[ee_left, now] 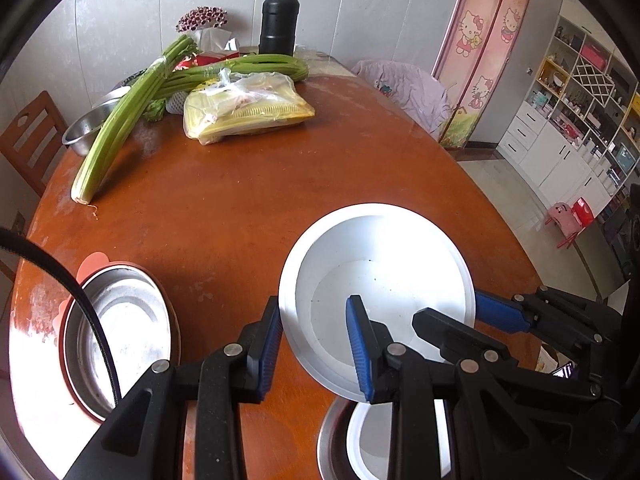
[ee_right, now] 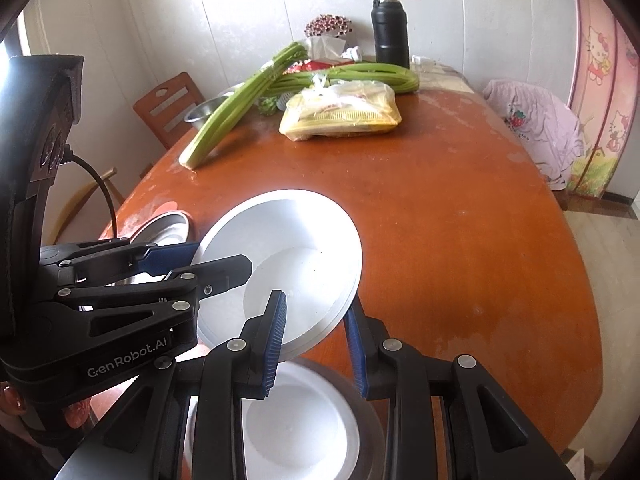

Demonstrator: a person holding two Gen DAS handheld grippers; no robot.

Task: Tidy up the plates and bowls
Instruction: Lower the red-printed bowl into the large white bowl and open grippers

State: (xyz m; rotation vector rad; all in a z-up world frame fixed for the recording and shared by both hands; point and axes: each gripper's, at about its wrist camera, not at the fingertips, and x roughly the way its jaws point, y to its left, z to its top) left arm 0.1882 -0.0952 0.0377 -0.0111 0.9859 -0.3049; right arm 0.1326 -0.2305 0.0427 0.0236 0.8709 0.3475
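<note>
A deep white plate (ee_left: 380, 272) (ee_right: 288, 248) hangs tilted above the brown table (ee_left: 240, 208), held from both sides. My left gripper (ee_left: 316, 320) is shut on its left rim, one blue pad outside and one inside. My right gripper (ee_right: 316, 312) is shut on the opposite rim in the same way. Each gripper also shows in the other's view, the right gripper (ee_left: 448, 308) and the left gripper (ee_right: 222, 256). Directly below sits another white plate (ee_left: 372, 440) (ee_right: 296, 420) inside a steel dish (ee_right: 368, 420). A red-rimmed steel bowl (ee_left: 120, 332) (ee_right: 168, 228) stands to the left.
At the far end of the table lie celery stalks (ee_left: 120, 128), a yellow bag in clear plastic (ee_left: 248, 112), a black flask (ee_left: 279, 20) and a small steel bowl (ee_left: 86, 128). A wooden chair (ee_left: 32, 136) stands at the left and a cloth-draped chair (ee_left: 412, 88) at the right.
</note>
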